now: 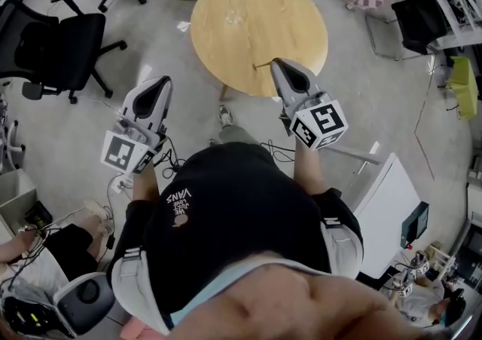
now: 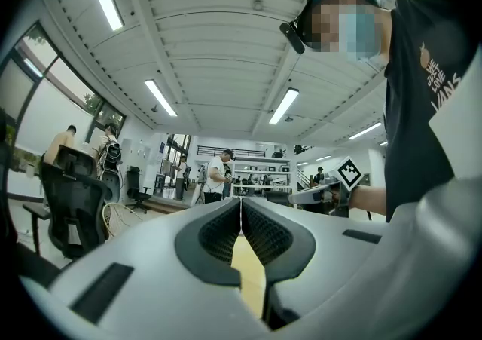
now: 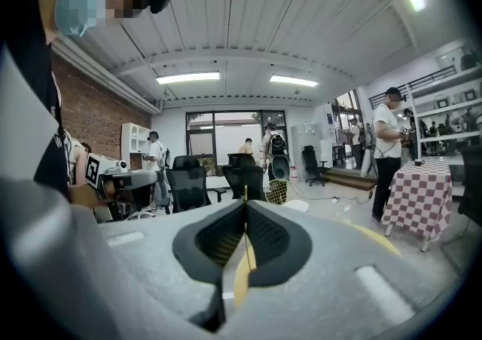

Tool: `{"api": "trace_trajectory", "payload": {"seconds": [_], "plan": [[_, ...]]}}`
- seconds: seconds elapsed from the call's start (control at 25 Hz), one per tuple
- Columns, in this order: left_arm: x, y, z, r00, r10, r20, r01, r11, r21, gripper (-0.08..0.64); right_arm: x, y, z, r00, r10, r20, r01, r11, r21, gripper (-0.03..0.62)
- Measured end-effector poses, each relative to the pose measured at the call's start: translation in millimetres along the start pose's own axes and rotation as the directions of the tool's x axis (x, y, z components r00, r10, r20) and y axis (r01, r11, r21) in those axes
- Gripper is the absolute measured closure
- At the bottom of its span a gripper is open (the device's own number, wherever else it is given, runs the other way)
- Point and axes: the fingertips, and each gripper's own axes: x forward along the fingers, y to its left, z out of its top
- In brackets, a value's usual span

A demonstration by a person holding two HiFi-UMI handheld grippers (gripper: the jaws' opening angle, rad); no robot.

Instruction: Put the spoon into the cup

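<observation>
Grey office floor spreads around a round wooden worktop (image 1: 256, 22), with a black chair (image 1: 71, 44) off to its left. The right gripper (image 1: 279, 67) hovers at the worktop's near edge, jaws pinched on the spoon (image 1: 263, 65), of which only a thin stem shows, jutting over the wood. The left gripper (image 1: 158, 86) hangs above the floor, jaws pressed together with nothing between them.

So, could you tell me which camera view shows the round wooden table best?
The head view: the nearly whole round table shows from above, beyond the left gripper and right gripper. Each gripper view gives only a tan sliver between its shut jaws.
</observation>
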Motion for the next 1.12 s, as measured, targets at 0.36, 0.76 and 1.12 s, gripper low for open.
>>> {"api": "trace_trajectory", "payload": {"seconds": [0.36, 0.76, 1.12], "plan": [[50, 29, -2, 1.000, 0.020, -0.012, -0.020, 1.000, 0.017, 0.563, 44, -47, 8, 0.999, 0.039, -0.003, -0.039, 0.999, -0.001, 0.591], [119, 50, 0, 0.998, 0.062, -0.020, -0.061, 0.997, 0.039, 0.563, 75, -115, 15, 0.997, 0.082, 0.003, -0.082, 0.997, 0.010, 0.591], [174, 71, -9, 0.997, 0.070, -0.040, -0.069, 0.997, 0.038, 0.563, 104, -162, 12, 0.994, 0.104, -0.012, -0.104, 0.994, 0.028, 0.591]]}}
